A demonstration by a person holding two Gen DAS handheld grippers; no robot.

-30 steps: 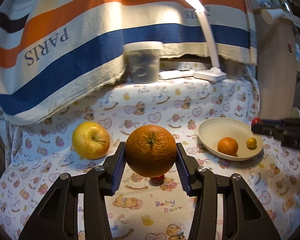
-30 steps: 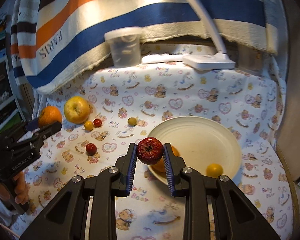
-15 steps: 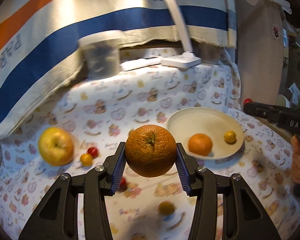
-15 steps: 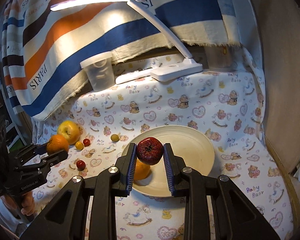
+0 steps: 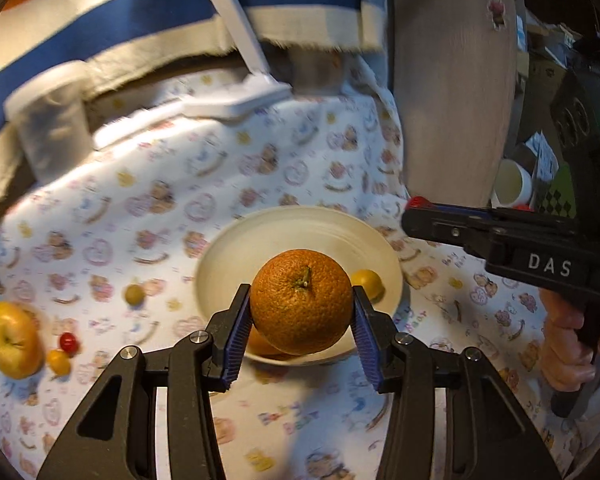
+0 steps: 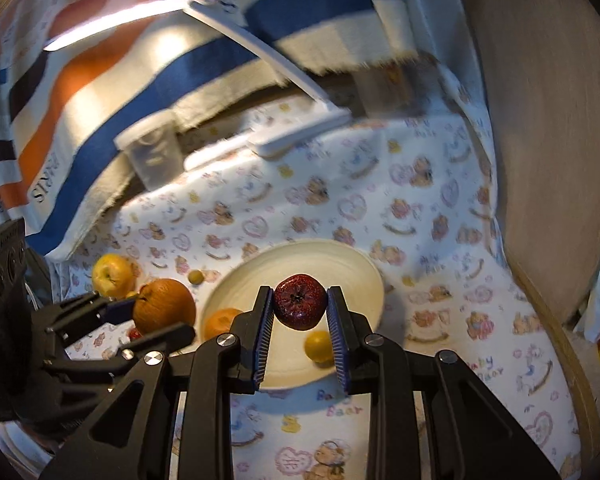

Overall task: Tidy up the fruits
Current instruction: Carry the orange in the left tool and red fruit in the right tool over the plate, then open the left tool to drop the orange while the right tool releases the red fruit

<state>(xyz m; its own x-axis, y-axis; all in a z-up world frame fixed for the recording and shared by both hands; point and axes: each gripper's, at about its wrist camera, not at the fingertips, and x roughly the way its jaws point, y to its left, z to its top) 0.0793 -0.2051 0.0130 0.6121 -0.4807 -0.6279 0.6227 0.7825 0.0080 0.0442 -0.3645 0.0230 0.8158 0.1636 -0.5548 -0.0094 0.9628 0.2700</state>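
My left gripper (image 5: 300, 312) is shut on a large orange (image 5: 301, 301) and holds it above the near rim of the cream plate (image 5: 300, 232). My right gripper (image 6: 299, 308) is shut on a dark red fruit (image 6: 300, 306) above the same plate (image 6: 340, 272). The plate holds a small orange (image 6: 220, 322) and a small yellow fruit (image 6: 318, 346). The right gripper shows at the right of the left wrist view (image 5: 416, 216). The left gripper with its orange (image 6: 164, 306) shows at the left of the right wrist view.
A yellow apple (image 5: 10, 338), a red cherry tomato (image 5: 69, 341), a yellow one (image 5: 59, 361) and a small green fruit (image 5: 135, 294) lie on the bear-print cloth left of the plate. A plastic container (image 5: 54, 132) and a white lamp base (image 5: 240, 98) stand at the back. A wooden panel (image 5: 452, 80) rises on the right.
Both grippers have swung right and moved over the plate, each still holding its fruit. The apple and small fruits have slid to the left of both views.
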